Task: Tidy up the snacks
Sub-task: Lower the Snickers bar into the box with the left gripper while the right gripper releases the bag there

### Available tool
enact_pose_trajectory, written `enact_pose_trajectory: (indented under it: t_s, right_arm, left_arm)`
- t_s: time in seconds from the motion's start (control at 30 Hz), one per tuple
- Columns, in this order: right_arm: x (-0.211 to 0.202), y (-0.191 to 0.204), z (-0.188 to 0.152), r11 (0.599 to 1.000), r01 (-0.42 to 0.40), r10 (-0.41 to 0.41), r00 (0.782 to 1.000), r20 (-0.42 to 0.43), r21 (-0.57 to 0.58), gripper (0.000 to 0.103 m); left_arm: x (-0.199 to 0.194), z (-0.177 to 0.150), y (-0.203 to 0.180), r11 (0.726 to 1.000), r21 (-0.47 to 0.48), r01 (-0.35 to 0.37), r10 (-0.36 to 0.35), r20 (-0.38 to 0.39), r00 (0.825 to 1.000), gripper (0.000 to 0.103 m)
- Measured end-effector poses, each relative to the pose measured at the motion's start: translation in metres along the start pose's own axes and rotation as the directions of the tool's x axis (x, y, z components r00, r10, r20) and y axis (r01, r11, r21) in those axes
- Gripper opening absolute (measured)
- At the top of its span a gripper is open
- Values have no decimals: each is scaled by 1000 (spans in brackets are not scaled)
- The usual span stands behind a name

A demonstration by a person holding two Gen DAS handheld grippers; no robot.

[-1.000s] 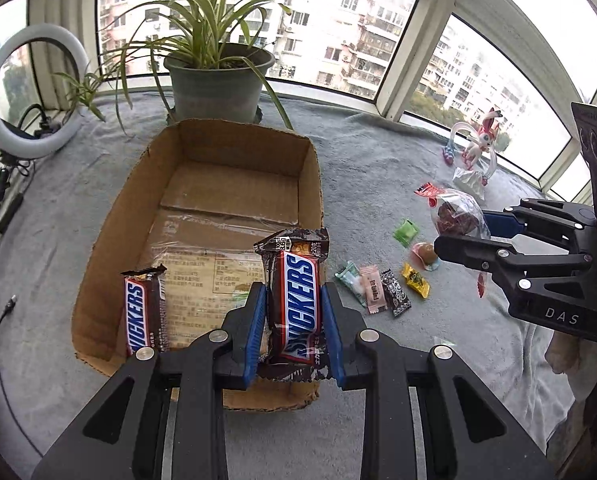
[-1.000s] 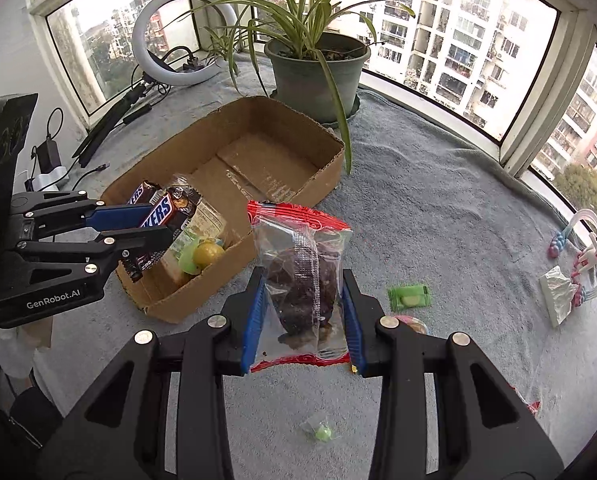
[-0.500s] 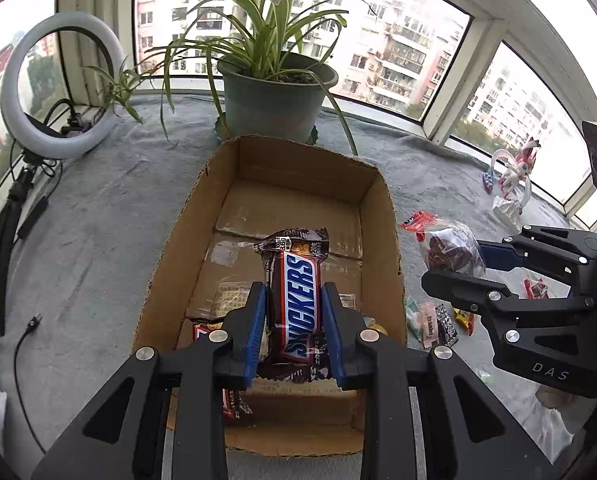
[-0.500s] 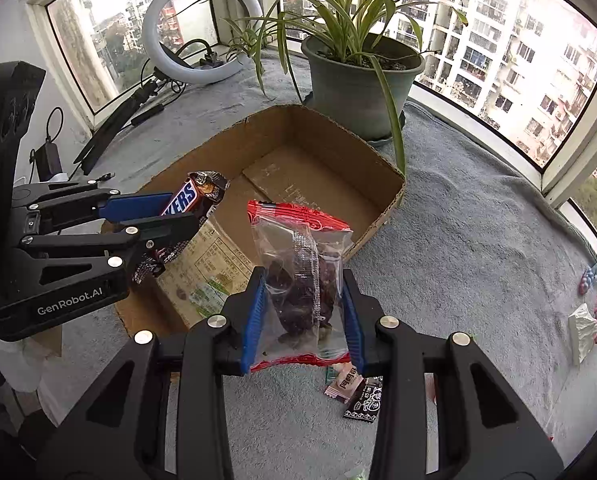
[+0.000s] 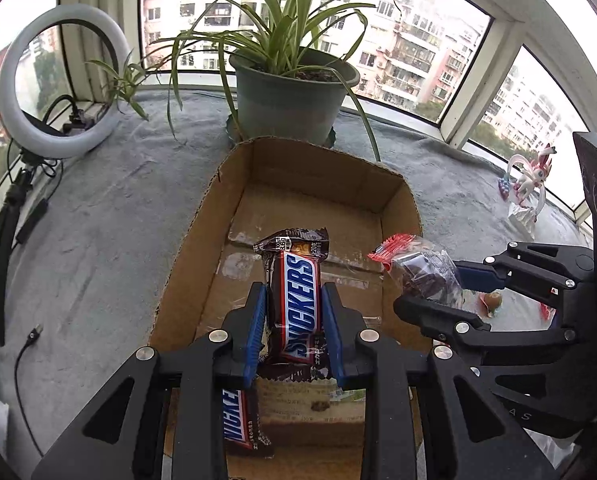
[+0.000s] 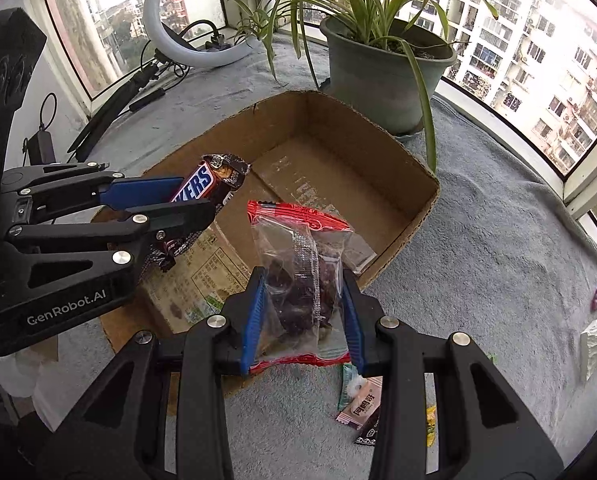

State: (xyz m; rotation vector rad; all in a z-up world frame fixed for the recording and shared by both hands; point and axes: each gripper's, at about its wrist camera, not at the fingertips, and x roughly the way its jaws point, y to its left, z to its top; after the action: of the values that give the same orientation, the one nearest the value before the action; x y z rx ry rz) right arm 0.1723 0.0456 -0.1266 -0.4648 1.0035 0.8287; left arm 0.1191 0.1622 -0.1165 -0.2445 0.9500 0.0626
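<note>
My left gripper (image 5: 294, 320) is shut on a Snickers bar (image 5: 298, 300) and holds it above the near part of an open cardboard box (image 5: 402, 200). A second Snickers bar (image 5: 238, 420) lies in the box below it. My right gripper (image 6: 303, 312) is shut on a clear red-edged bag of dark snacks (image 6: 302, 276), held over the box's near right wall (image 6: 402, 236). The left gripper (image 6: 166, 204) with its bar (image 6: 202, 184) shows in the right wrist view; the right gripper (image 5: 430, 292) and bag (image 5: 422, 268) show in the left wrist view.
A potted spider plant (image 5: 290, 96) stands just behind the box. A ring light (image 5: 58, 80) and cables lie at the left. Small wrapped snacks (image 6: 358, 404) lie on the grey cloth (image 6: 498, 248) right of the box. A toy figure (image 5: 530, 176) stands by the window.
Both grippers have moved forward and to the left over the box, each keeping its snack. The right gripper's bag has come from beside the box to above its right wall.
</note>
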Motion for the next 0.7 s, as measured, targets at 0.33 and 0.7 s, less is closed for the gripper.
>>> enact_pose_trajectory:
  t_s: [0.33,0.7]
  right_arm:
    - [-2,4,0,1000,9,-8,1000,11,-23,48]
    - [-13,0,-4,1000,17,-17,999,29,-10,58]
  left_arm:
    - [4,1,-1,1000,-10,-28,28,-14,1000,30]
    - [-2,2,-1,999,-17,-28,28,2,1000,30]
